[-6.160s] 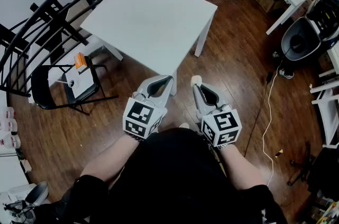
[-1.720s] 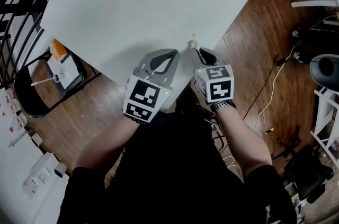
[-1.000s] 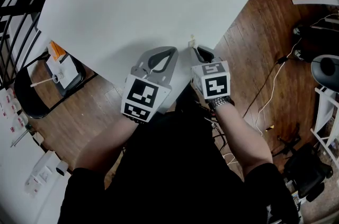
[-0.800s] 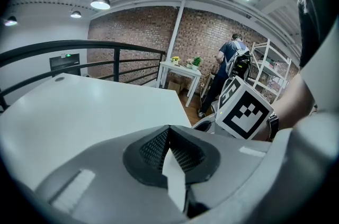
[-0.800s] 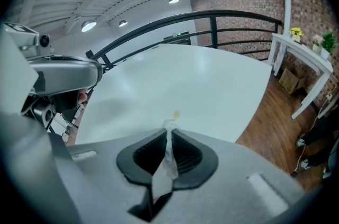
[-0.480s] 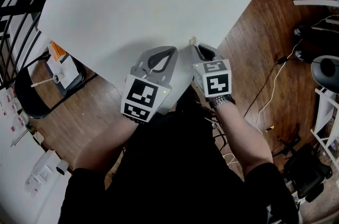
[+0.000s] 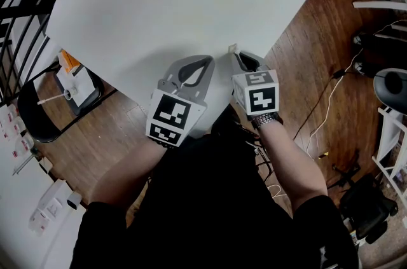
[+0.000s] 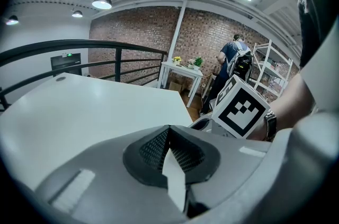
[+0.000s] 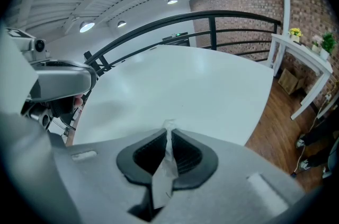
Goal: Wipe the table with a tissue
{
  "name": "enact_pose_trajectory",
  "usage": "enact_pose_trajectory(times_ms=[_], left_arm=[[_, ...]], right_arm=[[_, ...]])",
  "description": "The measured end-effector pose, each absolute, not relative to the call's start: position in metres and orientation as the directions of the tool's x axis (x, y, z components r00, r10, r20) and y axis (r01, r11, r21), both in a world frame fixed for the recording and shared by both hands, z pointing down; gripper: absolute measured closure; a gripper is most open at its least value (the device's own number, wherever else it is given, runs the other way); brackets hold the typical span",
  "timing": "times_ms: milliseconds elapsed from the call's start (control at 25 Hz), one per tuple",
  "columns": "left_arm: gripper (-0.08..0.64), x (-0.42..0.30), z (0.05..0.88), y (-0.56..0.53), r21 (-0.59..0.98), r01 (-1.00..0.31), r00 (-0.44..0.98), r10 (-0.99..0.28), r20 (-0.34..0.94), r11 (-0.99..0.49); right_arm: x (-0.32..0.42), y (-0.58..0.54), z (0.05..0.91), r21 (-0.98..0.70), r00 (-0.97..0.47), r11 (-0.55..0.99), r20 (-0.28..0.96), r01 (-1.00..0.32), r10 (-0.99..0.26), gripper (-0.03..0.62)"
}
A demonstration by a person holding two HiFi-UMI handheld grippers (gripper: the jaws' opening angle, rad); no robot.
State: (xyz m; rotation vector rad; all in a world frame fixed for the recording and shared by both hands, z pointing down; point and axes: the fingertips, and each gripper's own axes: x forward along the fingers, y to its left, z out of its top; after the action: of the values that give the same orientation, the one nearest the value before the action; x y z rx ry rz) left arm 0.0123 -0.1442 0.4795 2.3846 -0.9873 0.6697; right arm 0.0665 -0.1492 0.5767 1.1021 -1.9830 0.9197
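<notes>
The right hand-held gripper (image 7: 236, 56) pinches a tissue (image 9: 169, 126) above the white bench (image 7: 159, 0). The left hand-held gripper (image 7: 208, 62) is pressed together.

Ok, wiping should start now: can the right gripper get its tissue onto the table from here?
Likely yes. The right gripper, shut on the tissue, hangs at the table's near edge with the tissue tip poking forward; nothing shows between it and the white top.

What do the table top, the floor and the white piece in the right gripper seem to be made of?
Table top: smooth white laminate or painted board, judging by its even matte sheen.
Floor: dark wood planks, with visible grain and seams.
White piece in the right gripper: thin tissue paper, crumpled and soft-edged.
</notes>
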Motion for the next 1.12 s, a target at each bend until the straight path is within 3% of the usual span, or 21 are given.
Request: enact_pose_trajectory(times_ms=[1120], left_arm=[[0.545, -0.003, 0.465, -0.137, 0.216, -0.746, 0.618, -0.535, 0.577, -0.629]], right_arm=[[0.074, -0.161, 0.566, -0.224, -0.375, 0.345, 0.797, -0.911, -0.473, 0.577]])
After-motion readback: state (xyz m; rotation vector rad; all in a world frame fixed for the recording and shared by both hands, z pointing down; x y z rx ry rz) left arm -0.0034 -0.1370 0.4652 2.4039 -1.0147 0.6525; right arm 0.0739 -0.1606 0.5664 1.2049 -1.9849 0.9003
